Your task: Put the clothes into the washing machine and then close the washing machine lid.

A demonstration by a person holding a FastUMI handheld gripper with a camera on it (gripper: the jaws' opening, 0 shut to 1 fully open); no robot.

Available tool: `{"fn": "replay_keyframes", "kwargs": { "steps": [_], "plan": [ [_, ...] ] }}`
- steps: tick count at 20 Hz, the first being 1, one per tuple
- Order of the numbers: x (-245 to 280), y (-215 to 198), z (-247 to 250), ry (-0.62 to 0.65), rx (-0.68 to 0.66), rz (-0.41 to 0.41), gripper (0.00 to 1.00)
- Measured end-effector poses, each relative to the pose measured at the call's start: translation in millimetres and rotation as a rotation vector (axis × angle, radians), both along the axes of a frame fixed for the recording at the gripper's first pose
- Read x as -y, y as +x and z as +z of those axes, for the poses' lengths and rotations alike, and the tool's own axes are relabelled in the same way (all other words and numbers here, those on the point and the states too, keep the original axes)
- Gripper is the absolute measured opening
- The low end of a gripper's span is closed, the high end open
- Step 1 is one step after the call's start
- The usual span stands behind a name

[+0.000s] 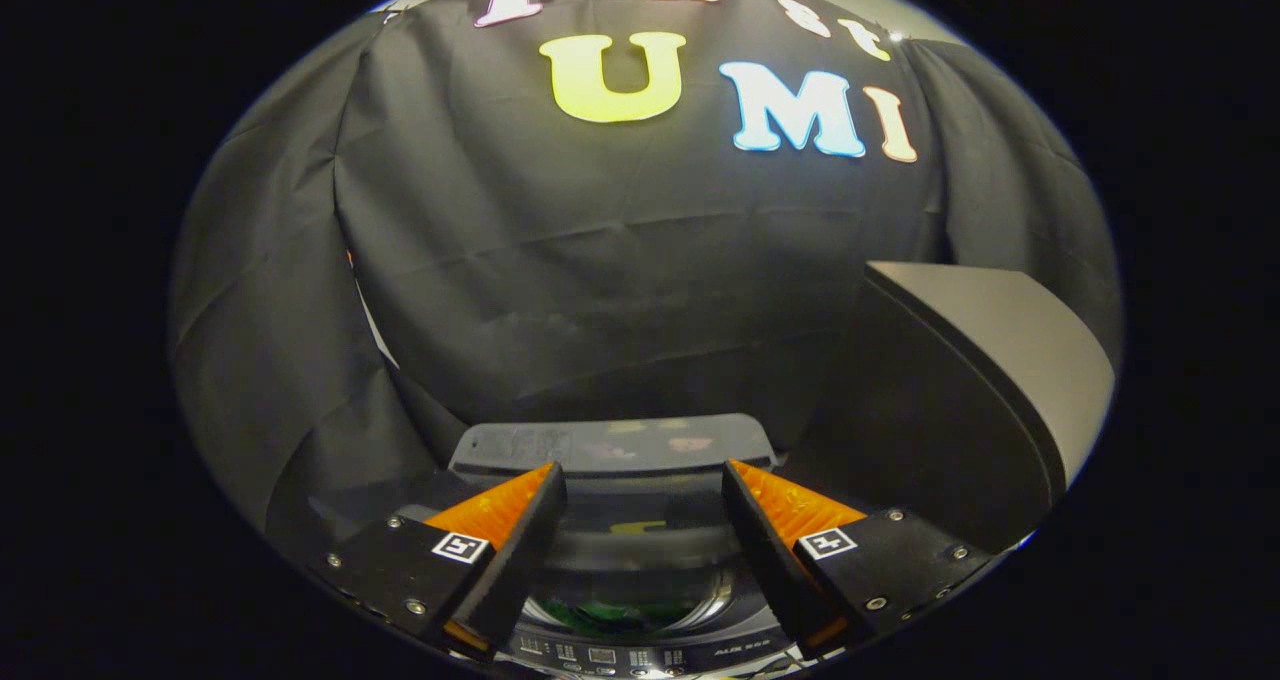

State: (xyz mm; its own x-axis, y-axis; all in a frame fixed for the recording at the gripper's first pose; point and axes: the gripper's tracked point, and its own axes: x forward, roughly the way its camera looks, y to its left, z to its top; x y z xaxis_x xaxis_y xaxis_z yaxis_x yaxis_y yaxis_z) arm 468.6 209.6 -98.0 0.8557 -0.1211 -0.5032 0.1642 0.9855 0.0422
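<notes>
The dark grey top-loading washing machine (640,560) sits directly below and between the gripper's fingers, its round drum opening uncovered and something green, judged to be the green clothes (612,612), lying inside the drum, though that patch is too small and dim to identify with certainty. The grey hinged washing machine lid (612,445) stands raised just beyond the fingertips, so loading appears done while closing the lid remains outstanding. The gripper (645,485) is spread wide and carries nothing, and a large dark curved panel (985,360) rises to its right.
</notes>
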Motion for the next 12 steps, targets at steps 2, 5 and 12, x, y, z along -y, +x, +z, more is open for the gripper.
{"fn": "replay_keyframes", "kwargs": {
  "steps": [2, 5, 12],
  "plan": [
    [-4, -7, -4, -0.02, -0.007, 0.011, 0.97],
    [-3, -7, 13, -0.067, 0.025, 0.013, 0.96],
    [9, -37, 24, -0.139, 0.031, 0.015, 0.97]
  ]
}}
